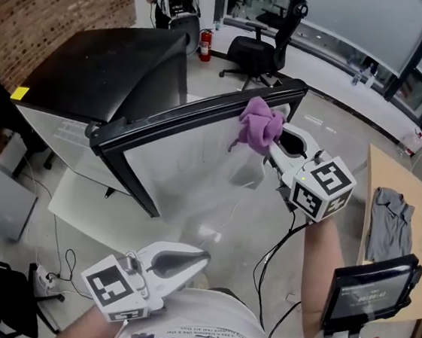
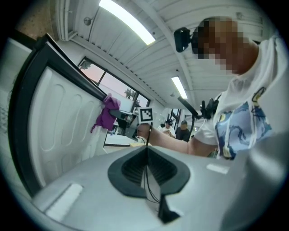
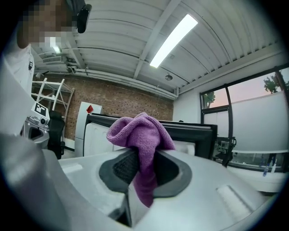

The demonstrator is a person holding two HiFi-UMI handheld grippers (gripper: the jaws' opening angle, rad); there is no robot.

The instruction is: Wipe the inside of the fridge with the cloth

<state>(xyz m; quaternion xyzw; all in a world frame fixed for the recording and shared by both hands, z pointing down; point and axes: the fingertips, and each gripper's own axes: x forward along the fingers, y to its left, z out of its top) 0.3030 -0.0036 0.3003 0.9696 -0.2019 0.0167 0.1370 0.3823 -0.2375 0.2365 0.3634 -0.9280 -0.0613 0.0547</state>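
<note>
A small black fridge (image 1: 109,69) stands at the upper left with its door (image 1: 194,117) swung open, white liner facing me. My right gripper (image 1: 274,143) is shut on a purple cloth (image 1: 259,124), held against the door's top edge near its far corner. The same cloth (image 3: 142,135) bunches between the jaws in the right gripper view, the door (image 3: 189,131) just behind it. Low near my body, my left gripper (image 1: 202,257) is shut on nothing; in its own view its jaws (image 2: 146,160) meet, with the cloth (image 2: 106,115) far off on the door (image 2: 58,126).
A black office chair (image 1: 258,52) and a red fire extinguisher (image 1: 205,44) stand behind the fridge. A wooden table (image 1: 394,223) with grey clothing (image 1: 388,222) is at the right, a small screen (image 1: 367,292) below it. Cables (image 1: 272,262) trail across the floor.
</note>
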